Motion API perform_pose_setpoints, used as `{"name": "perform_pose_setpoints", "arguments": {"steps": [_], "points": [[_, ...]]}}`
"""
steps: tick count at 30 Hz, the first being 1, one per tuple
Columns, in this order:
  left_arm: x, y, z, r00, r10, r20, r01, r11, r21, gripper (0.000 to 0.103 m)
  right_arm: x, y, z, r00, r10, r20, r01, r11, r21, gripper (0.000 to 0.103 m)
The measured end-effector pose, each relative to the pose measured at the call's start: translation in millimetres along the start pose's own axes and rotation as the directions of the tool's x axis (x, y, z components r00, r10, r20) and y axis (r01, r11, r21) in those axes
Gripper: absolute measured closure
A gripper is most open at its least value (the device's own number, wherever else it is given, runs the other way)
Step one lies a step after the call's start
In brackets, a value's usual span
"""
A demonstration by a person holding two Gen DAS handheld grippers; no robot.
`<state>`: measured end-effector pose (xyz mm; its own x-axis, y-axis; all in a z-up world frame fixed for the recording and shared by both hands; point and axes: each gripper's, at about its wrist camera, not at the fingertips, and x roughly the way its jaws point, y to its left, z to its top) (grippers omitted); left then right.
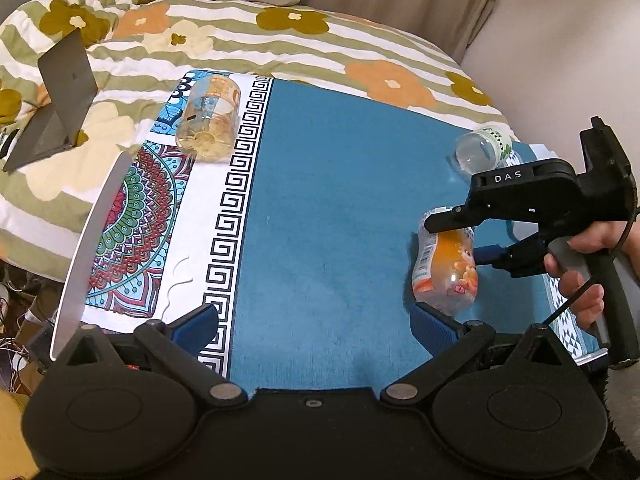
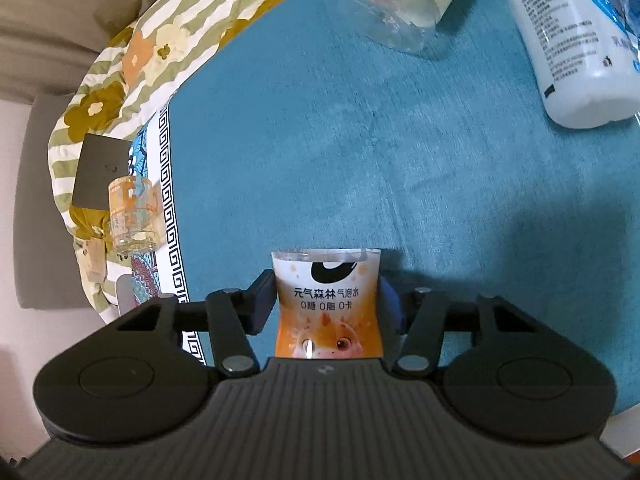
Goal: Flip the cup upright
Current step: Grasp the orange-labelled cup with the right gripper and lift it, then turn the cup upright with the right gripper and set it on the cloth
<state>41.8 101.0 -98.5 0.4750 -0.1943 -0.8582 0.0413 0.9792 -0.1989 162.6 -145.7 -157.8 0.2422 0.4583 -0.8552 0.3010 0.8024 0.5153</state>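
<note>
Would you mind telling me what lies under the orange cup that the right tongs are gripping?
Under the orange cup is the blue cloth. Whether the cup touches it cannot be told: the right tongs and their body cover its lower end in the right view.

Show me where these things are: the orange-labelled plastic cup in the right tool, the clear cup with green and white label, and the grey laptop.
Orange-labelled plastic cup (image 2: 327, 304): right wrist view, label middle.
Clear cup with green and white label (image 1: 482, 152): left wrist view, clear wall.
Grey laptop (image 1: 68, 70): left wrist view, lid back.
</note>
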Motion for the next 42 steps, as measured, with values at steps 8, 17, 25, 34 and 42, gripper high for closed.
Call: {"name": "perform_pose_setpoints", "arguments": {"steps": [8,17,25,34,42], "points": [[-5.6,-6.2,1.7,1.000,-0.007,0.011,0.007,1.000,0.024,0.000,-26.0,6.4,-8.8,0.994,0.061,0.088,-0.058,0.998,-0.036,0.037],[-1.5,-10.5,1.1,1.000,-0.009,0.015,0.008,0.999,0.045,0.000,-67.9,40.7,-70.1,0.868,0.016,0.495,0.204,0.899,-0.387,0.037],[12.7,-11.5,-4.0,1.000,0.007,0.002,-0.007,0.997,0.081,0.000,-29.1,27.0,-108.5,0.812,0.013,0.584,0.347,0.794,-0.499,0.036],[18.2,-16.9,-7.1,1.000,0.007,-0.013,-0.005,0.995,0.100,0.000,-27.3,22.0,-113.0,0.793,0.042,0.607,0.349,0.786,-0.511,0.035],[16.7,-19.5,-8.2,1.000,0.015,-0.007,-0.014,0.996,0.093,0.000,-27.2,22.3,-114.4,0.800,0.042,0.598,0.344,0.785,-0.516,0.030]]}}
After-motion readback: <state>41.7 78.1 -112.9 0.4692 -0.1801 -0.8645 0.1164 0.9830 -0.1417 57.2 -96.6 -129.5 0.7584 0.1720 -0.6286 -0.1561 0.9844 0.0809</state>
